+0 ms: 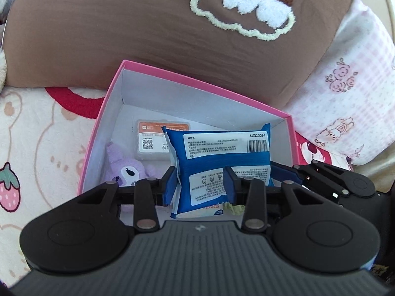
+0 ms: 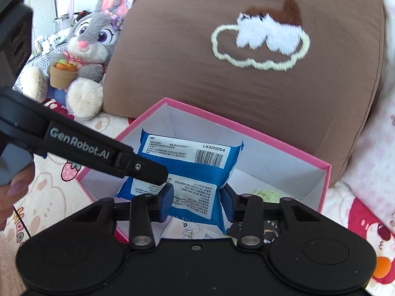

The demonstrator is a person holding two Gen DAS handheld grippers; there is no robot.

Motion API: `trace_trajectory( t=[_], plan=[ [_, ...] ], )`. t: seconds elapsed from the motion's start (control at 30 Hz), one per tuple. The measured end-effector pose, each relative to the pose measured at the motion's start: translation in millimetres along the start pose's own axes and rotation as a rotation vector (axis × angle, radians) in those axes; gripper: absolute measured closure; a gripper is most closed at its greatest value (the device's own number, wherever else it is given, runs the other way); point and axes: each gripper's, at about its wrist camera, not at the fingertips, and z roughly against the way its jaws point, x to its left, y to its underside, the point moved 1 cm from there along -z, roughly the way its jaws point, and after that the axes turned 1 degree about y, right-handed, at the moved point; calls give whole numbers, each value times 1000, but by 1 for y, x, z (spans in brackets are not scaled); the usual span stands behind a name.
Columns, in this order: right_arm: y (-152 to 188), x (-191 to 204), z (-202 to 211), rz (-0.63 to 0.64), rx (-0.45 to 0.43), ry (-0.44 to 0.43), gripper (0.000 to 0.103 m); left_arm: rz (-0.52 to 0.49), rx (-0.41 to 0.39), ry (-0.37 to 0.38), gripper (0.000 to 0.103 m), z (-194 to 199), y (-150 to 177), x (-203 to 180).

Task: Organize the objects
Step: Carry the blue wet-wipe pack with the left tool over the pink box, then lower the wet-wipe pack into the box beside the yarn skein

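Observation:
A blue wet-wipes packet [image 1: 222,153] [image 2: 187,153] stands upright over the open pink box [image 1: 197,81] [image 2: 246,125]. My left gripper [image 1: 200,185] is shut on its lower left part, blue pads pressing both faces. My right gripper [image 2: 196,202] is shut on the packet's lower edge too. The left gripper's black finger [image 2: 148,170] crosses the right wrist view from the left. Inside the box lie a purple plush [image 1: 123,167], a clear case with an orange label [image 1: 160,138], a pale green tuft [image 2: 266,193] and a printed leaflet [image 2: 195,231].
A brown pillow [image 1: 148,37] [image 2: 246,49] with a stitched cloud leans right behind the box. A grey bunny plush [image 2: 86,49] sits at the far left, a pink checked pillow [image 1: 345,74] at the right. The box rests on a strawberry-print blanket [image 1: 37,135]. A hand [image 2: 14,190] shows at the left edge.

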Motion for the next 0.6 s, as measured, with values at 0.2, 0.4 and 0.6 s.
trace_trajectory(
  t=[0.2,0.4,0.6],
  plan=[
    [13,-10,-27,-37,59,-15,61,16,-29,-10,65,-23,1,8],
    [19,-14,-47,-69,146,-26,61,26,1,-28,65,-47,9,15],
    [21,-33,-60,-216,224,-83,61,49,-7,-32,66,-63,12,22]
  ],
)
